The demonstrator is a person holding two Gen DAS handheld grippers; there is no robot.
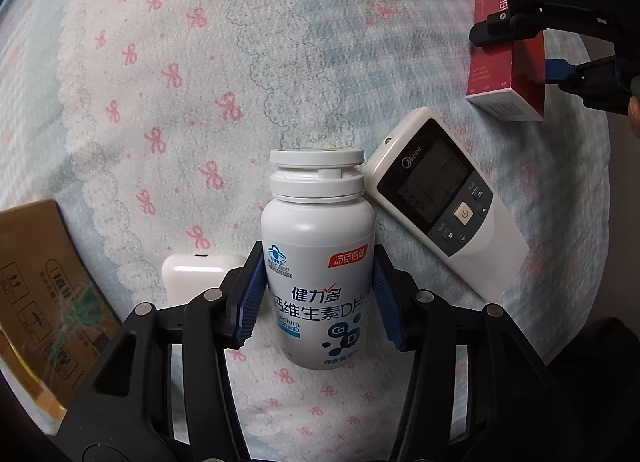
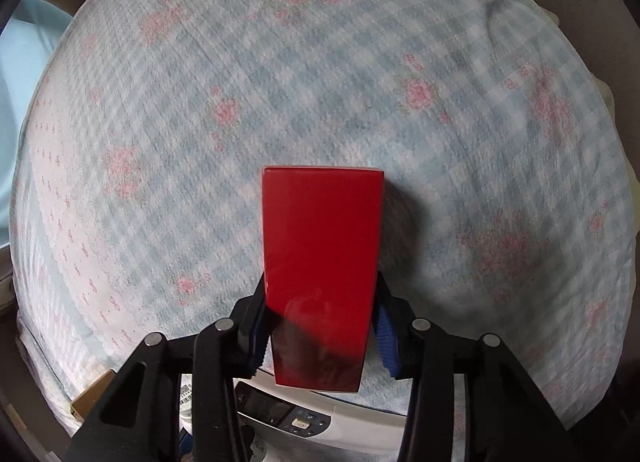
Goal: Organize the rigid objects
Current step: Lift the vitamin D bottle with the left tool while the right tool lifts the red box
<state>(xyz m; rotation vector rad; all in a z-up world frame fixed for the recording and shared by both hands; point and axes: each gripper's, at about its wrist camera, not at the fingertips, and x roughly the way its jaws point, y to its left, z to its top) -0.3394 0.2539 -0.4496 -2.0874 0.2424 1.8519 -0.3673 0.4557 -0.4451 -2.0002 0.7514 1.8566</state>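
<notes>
My left gripper point(image 1: 318, 294) is shut on a white supplement bottle point(image 1: 318, 246) with a white cap, held upright above the bed. My right gripper point(image 2: 320, 322) is shut on a red box point(image 2: 320, 262). The left wrist view shows that red box point(image 1: 496, 74) and the right gripper point(image 1: 516, 50) at the upper right, above the cloth. A white air-conditioner remote point(image 1: 448, 198) lies just right of the bottle; it also shows under the right gripper point(image 2: 304, 418).
A small white case point(image 1: 192, 274) lies left of the bottle. A cardboard box point(image 1: 44, 302) stands at the left edge. Everything rests on a blue checked bedsheet point(image 1: 280, 42) with pink bows.
</notes>
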